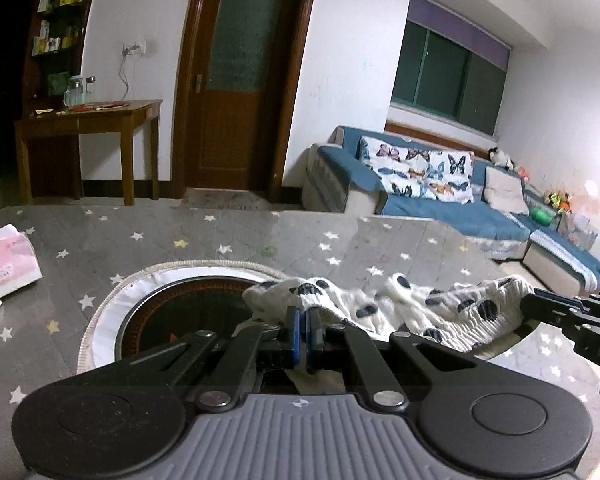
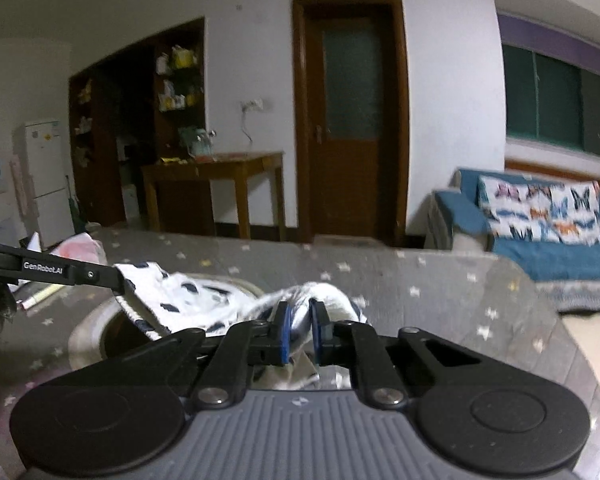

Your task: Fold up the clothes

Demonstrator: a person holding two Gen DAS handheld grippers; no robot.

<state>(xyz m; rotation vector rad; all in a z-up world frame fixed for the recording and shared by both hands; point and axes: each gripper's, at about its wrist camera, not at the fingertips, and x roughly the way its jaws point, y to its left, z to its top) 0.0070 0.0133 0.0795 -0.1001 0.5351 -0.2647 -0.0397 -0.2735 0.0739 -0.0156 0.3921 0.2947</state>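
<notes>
- Garment (image 1: 384, 308): the white cloth with dark spots hangs bunched between your two grippers, lifted just above the star-patterned bench (image 1: 180, 240), with its left part over the round dark inset (image 1: 188, 312) set in the bench top.
- Left gripper (image 1: 307, 332): its blue-padded fingers (image 1: 297, 334) are pressed nearly together on an edge of the garment. The cloth runs from them away to the right of the inset.
- Right gripper (image 2: 300, 330): its fingers (image 2: 283, 332) are clamped on a thicker bunch of the same cloth, so a small gap shows between the pads, filled with fabric.
- The relation that matters: the garment's long axis runs side to side between your hands, one end in each grip, and the middle sags in loose folds. Neither hand is nearer; each already holds its own end.
- My judgement: you are at the spreading stage, not yet at a fold. The next move probably calls for drawing the two grips apart along that axis until the sag goes, then lowering the cloth flat onto the bench beyond the inset.
- Risk, as I read it: the left grip holds only a thin edge and could slip if you pull hard.
- A pink-and-white packet (image 1: 4, 268) lies on the bench well left of the inset, clear of the cloth.
</notes>
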